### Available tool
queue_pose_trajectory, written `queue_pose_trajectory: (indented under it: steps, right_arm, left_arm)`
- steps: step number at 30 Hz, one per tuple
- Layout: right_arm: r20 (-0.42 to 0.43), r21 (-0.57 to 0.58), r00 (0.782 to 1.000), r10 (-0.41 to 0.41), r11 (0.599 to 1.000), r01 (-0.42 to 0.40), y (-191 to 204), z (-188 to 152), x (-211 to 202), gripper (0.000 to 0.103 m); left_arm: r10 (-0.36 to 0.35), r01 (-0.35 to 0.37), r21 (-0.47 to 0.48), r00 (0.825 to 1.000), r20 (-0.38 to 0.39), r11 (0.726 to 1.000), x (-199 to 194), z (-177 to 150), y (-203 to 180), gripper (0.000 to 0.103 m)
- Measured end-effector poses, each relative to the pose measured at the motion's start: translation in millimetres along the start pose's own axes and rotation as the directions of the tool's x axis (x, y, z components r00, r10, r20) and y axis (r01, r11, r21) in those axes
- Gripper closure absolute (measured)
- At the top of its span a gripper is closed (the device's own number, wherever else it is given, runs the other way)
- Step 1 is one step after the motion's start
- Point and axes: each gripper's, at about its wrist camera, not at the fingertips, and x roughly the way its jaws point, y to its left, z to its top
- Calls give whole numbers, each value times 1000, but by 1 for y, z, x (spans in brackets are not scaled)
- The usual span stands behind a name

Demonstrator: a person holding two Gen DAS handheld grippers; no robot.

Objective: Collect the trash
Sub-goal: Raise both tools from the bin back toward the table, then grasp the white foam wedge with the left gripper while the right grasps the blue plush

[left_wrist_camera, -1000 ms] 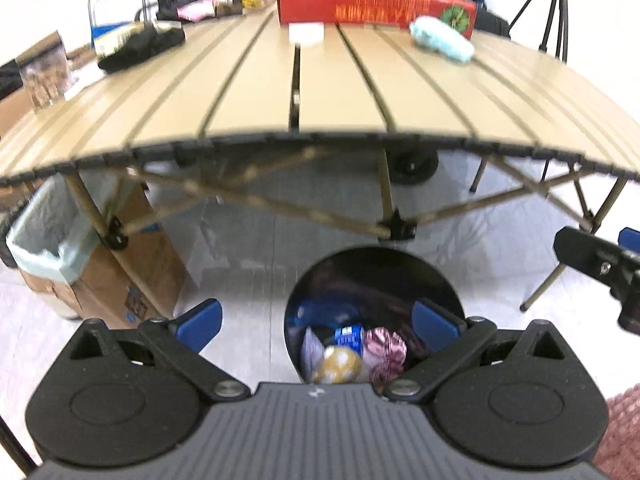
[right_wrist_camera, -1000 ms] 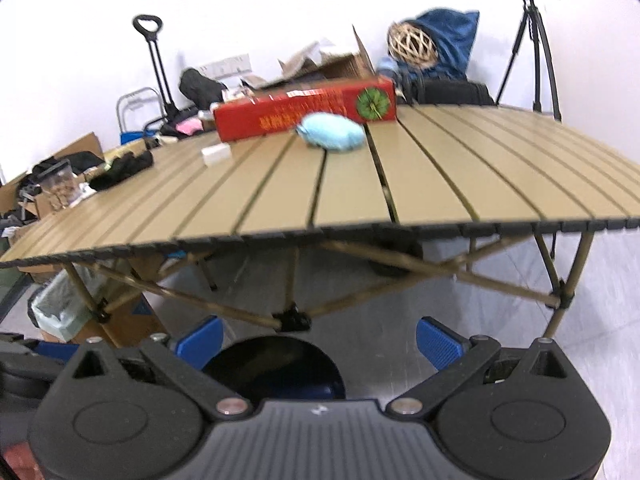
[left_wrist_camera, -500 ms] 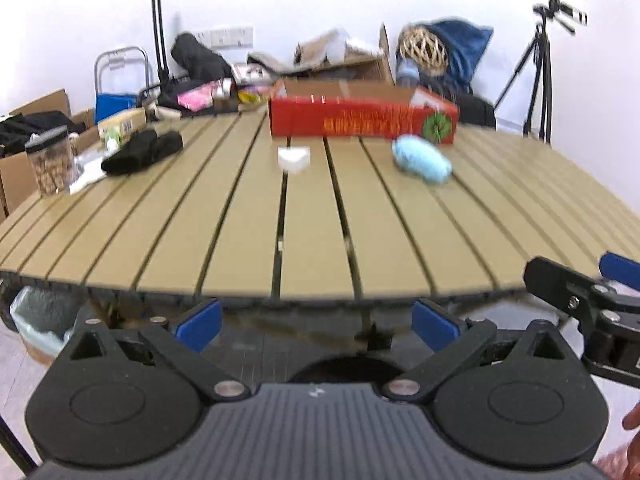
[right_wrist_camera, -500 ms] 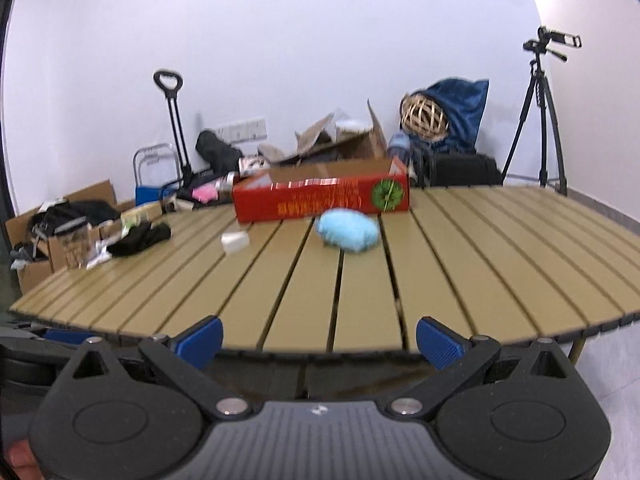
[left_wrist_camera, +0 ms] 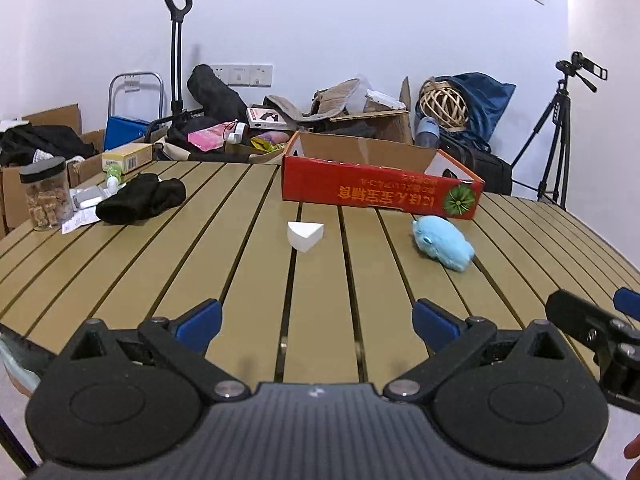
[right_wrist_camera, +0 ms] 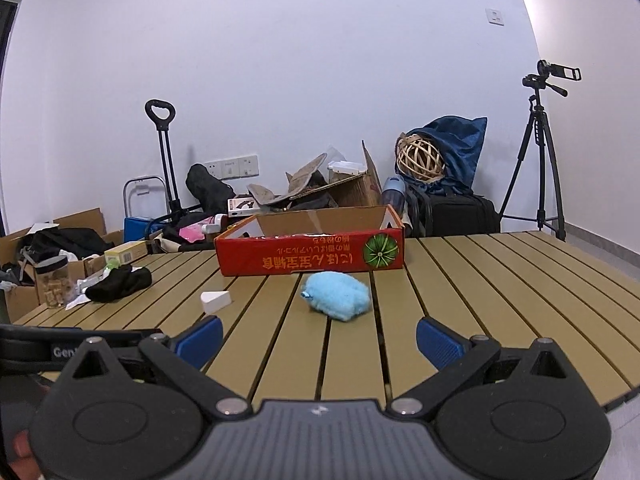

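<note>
Over the near edge of the slatted desk (left_wrist_camera: 248,240) both tongs hang level, and neither carries a thing. Left tongs (left_wrist_camera: 316,320) spread wide, blue pads apart above bare slats. Right tongs (right_wrist_camera: 320,334) gaping just the same. Straight ahead of the left pair sits a small white wedge (left_wrist_camera: 305,235), alone mid-desk. Ahead of the right pair lies a fluffy light-blue bundle (right_wrist_camera: 338,295), close in front of the long red carton (right_wrist_camera: 310,256). Off to the left, a black cloth (left_wrist_camera: 140,204) and a clear jar (left_wrist_camera: 45,194), possibly holding biscuits, hard to tell from here.
</note>
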Motion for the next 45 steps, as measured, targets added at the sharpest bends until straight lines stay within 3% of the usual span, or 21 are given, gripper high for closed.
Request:
queue_pose_trajectory:
  steps: [21,29,35,40,45]
  right_arm:
    - [-44,-15,999,12,1000,-12,-3,4,97,0]
    - [-69,3,998,-7,1000,7,-7,19,138,0]
    - [-91,0,996,-25,1000,25,-3,29,171,0]
    - [-120,-5,992,-47,999,46,0,35,195,0]
    - [-160,-3,985,-59,998,59,2,38,213,0]
  left_arm:
    - [54,-55,-35,998,-8,998,100,31,18,0]
    - [50,-50,37,999,14,998,142,45,13,0]
    - [-11,10,-8,1000,-27,1000,166,54,22,0]
    - [-19,14,-47,993,-114,999,180,54,30,0]
    - [-21,14,-62,992,-120,998,181,52,33,0]
